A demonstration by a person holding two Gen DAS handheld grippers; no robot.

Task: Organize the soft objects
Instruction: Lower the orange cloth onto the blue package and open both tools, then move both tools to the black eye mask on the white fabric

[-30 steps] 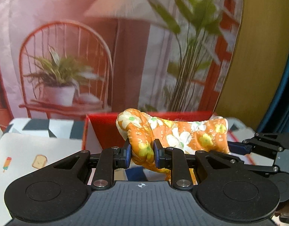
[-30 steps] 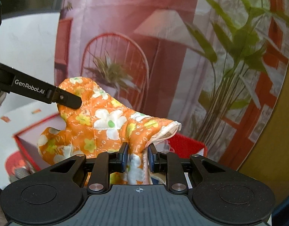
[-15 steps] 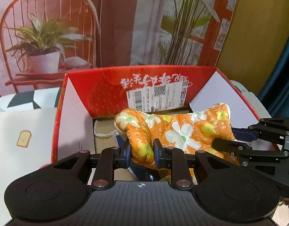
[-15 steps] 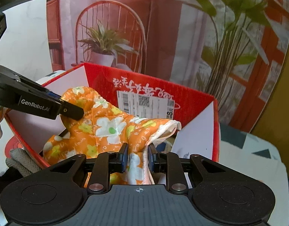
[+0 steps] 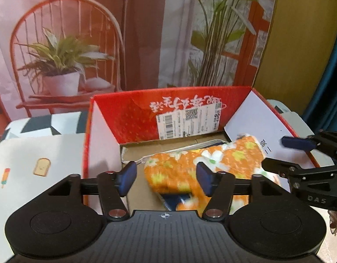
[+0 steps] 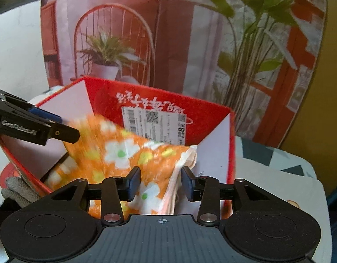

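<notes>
We have the orange mitt (image 5: 203,164) inside the red box (image 5: 133,118), blurred and loose, so this piece looks delivered. What is left, as we judge it: draw both grippers clear and deal with the grey knit item (image 6: 17,188) outside the box's left wall. Compared with a second ago, when the mitt hung pinched above the box, both pairs of jaws have just been opening. The left gripper (image 5: 166,178) stands wide, the right gripper (image 6: 160,183) about half apart; the mitt lies between the pads of each, unpressed
</notes>
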